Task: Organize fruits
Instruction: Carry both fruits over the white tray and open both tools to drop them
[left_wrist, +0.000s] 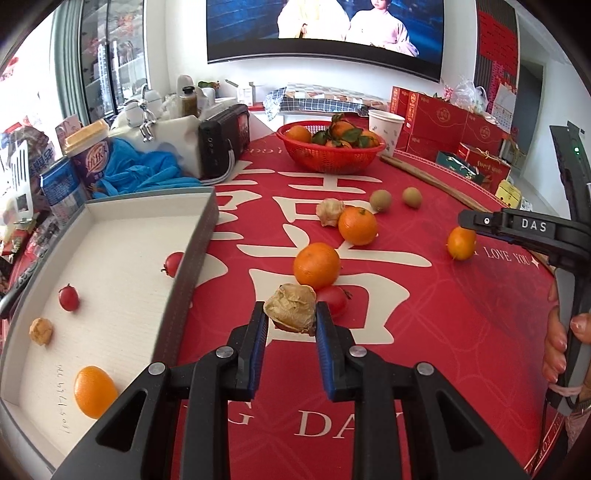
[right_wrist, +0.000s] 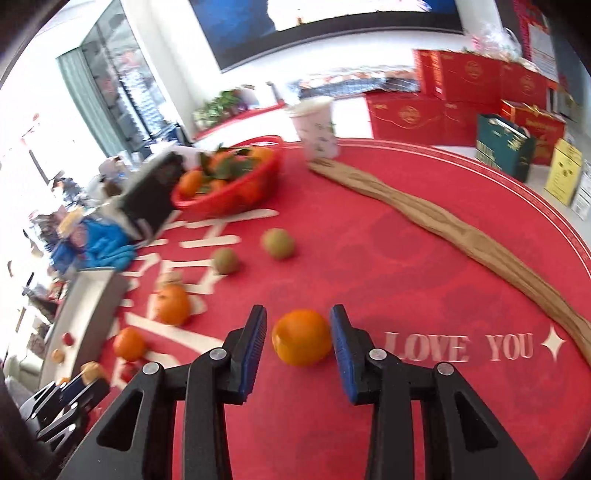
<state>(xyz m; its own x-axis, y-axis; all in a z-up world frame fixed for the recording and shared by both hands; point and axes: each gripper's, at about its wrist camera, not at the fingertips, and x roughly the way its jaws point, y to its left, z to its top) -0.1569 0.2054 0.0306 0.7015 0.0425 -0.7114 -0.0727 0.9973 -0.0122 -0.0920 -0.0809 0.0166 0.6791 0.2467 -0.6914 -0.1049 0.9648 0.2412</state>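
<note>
My left gripper (left_wrist: 291, 314) is shut on a papery brown husk fruit (left_wrist: 291, 308), just above the red tablecloth. A cherry tomato (left_wrist: 334, 300) and two oranges (left_wrist: 317, 265) (left_wrist: 357, 225) lie beyond it. The white tray (left_wrist: 192, 254) at left holds two cherry tomatoes (left_wrist: 68, 297), a small husk fruit (left_wrist: 40, 331) and an orange (left_wrist: 94, 390). My right gripper (right_wrist: 298, 332) is open, its fingers either side of a small orange (right_wrist: 302, 336) on the cloth, not touching it. That orange also shows in the left wrist view (left_wrist: 461, 243).
A red basket (left_wrist: 330, 153) of leafy oranges stands at the back, with a paper cup (left_wrist: 385, 130) beside it. Two green-brown fruits (left_wrist: 380, 200) (left_wrist: 412, 196) and another husk fruit (left_wrist: 330, 211) lie mid-table. A long wooden strip (right_wrist: 461, 236) runs along the right. Clutter crowds the left.
</note>
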